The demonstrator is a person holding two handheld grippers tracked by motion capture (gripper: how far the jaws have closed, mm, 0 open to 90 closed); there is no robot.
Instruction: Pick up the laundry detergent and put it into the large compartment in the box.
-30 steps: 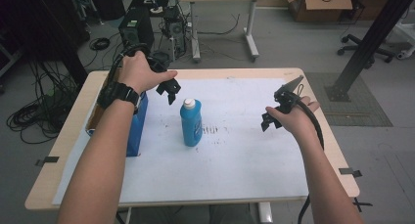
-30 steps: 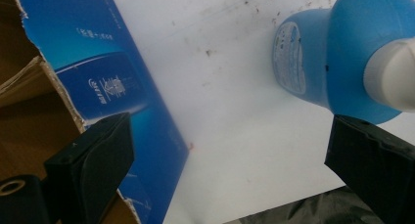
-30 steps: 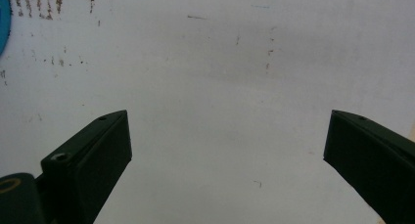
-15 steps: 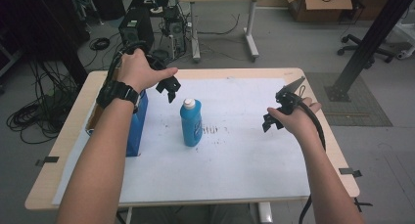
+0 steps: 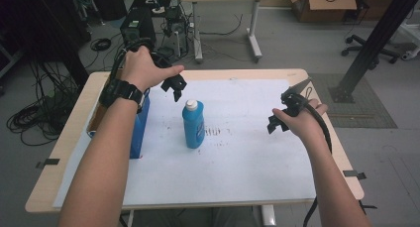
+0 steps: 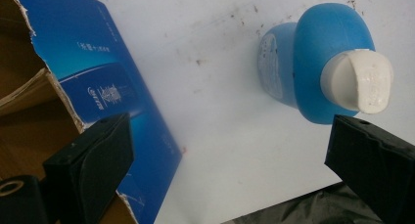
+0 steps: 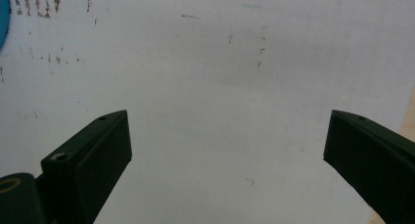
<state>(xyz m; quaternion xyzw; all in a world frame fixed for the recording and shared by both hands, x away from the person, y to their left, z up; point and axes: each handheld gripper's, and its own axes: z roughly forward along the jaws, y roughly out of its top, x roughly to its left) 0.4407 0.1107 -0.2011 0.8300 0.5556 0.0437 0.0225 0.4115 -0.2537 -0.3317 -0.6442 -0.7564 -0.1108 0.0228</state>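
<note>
High view, left gripper [image 5: 174, 88] jaws wide apart above blue bottle [image 5: 193, 125], right gripper [image 5: 282, 113] spread wide, holding nothing

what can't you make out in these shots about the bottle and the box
- Bottle label: too small in the high view; in the left gripper view curved away and blurred.
- Bottle in the right gripper view: a sliver, cut off by the left edge.
- Box contents: hidden by the person's left forearm in the high view; in the left gripper view cut off by the left edge.
</note>
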